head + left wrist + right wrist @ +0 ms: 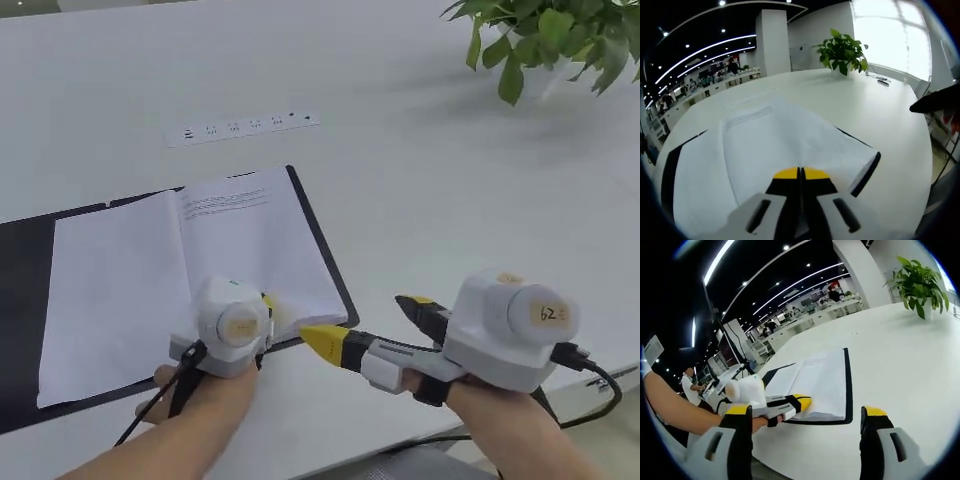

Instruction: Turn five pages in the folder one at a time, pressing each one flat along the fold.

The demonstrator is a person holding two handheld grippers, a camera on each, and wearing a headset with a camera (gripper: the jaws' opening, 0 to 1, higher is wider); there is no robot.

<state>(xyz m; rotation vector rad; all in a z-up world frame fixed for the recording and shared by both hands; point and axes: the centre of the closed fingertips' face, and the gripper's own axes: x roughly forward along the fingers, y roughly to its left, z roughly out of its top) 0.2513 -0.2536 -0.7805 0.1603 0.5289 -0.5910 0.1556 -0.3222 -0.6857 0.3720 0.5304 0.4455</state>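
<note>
Pinching at the near edge of the folder's (20,300) right page (250,240), my left gripper (800,174) has its jaws together, perhaps on one sheet. Lifting slowly should separate it. My right gripper (806,411) hangs spread wide over the table (450,200) just beside the folder, ready to press along the fold (185,250).

Left side of the folder (20,300) off the edge, print (225,203) on its right page (250,255) too small to read, plant (550,35) cropped up top.
</note>
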